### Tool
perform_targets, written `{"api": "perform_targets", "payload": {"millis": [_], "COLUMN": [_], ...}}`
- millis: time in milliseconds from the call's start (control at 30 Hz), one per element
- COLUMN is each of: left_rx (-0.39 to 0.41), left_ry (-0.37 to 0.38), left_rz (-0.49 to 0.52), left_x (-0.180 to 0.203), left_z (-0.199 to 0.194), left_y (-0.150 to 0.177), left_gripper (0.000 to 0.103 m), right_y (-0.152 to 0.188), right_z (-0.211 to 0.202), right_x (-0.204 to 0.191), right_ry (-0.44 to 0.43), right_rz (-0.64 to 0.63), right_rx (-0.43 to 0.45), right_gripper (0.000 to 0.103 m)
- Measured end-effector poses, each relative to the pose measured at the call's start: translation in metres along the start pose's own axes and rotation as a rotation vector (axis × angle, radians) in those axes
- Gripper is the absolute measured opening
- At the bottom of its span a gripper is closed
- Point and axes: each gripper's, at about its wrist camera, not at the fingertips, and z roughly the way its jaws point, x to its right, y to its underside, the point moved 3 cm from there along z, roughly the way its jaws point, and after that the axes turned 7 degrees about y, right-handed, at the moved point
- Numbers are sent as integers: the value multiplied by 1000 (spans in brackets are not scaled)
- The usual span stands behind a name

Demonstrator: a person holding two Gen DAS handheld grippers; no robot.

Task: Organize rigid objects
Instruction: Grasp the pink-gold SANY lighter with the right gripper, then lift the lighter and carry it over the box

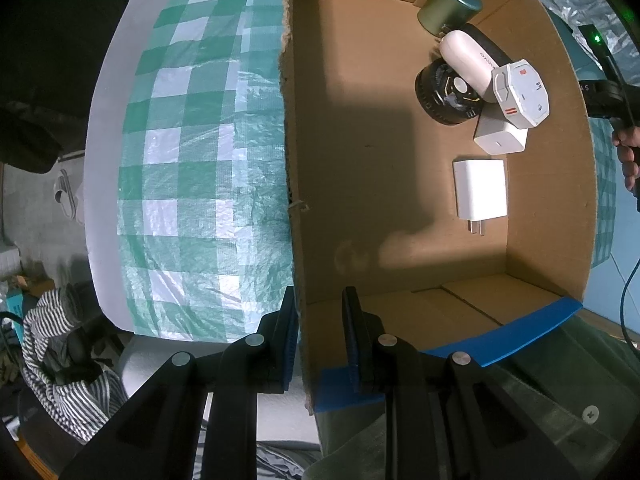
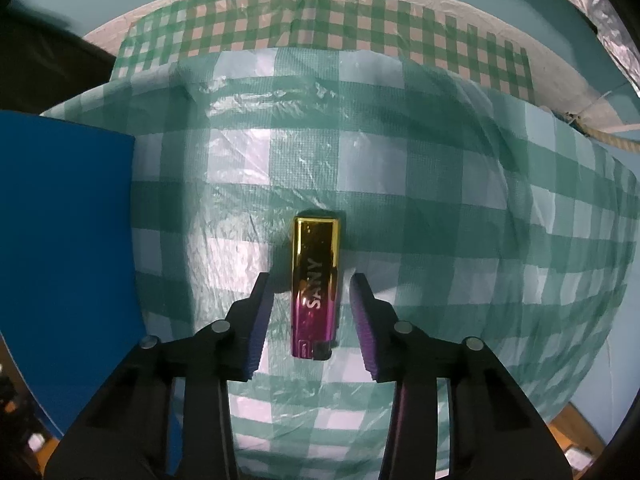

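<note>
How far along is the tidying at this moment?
Done: several items already lie in the cardboard box, including a white flat charger and green cylindrical tin. In hand: the left gripper pinches the box wall; the right gripper straddles the gold-and-pink lighter, pads not touching. Left: grip and box it.

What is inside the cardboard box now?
Inside the cardboard box: a green cylinder, a white oval device, a black round gadget, a white octagonal gadget, and two white chargers. The pile hides whatever lies beneath.
</note>
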Motion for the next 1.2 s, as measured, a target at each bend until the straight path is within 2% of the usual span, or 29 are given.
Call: {"api": "perform_targets", "payload": {"millis": [33,100,633,1200], "left_rx": [0,0,-7,-2], "left_ry": [0,2,1,3], "left_rz": [0,0,3,6], "left_x": [0,0,-2,5], "left_z": [0,1,-1,-3], "left_y": [0,0,-3,-5], "left_gripper": [21,21,21,21], "right_y": [0,0,13,25], "right_z": [0,0,-11,-84], "right_x": [-1,0,0,-26], "right_ry": [8,28,-18,-41], "right_rz": [-1,5,-62,-252], "right_rx": [1,5,12,108], "right_gripper": [35,23,23,23]}}
